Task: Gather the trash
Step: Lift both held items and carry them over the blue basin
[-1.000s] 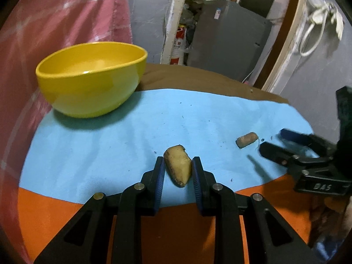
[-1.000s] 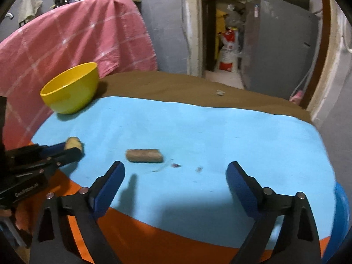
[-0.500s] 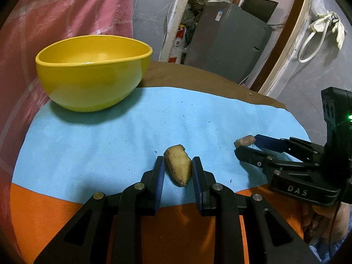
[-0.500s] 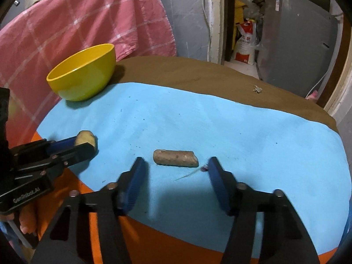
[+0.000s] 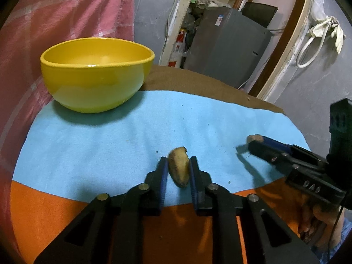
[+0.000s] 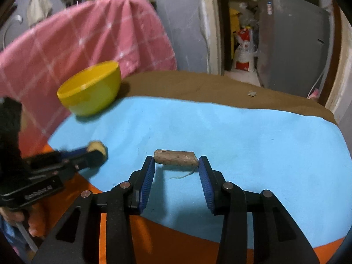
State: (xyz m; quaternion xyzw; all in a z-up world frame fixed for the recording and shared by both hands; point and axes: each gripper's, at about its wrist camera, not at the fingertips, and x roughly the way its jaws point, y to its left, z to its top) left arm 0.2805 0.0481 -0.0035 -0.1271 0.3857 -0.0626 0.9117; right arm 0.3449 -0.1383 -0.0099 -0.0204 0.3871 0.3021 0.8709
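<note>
Both claws are mid-pickup. The left claw is closing, its pads pressing the sides of a yellowish food scrap near the desk's front edge on the blue cloth. The right claw is also closing, its pads at the ends of a brown stick-shaped scrap; a firm hold cannot be told. Next, presumably, lift both and carry them to the yellow bowl at the desk's back-left edge.
</note>
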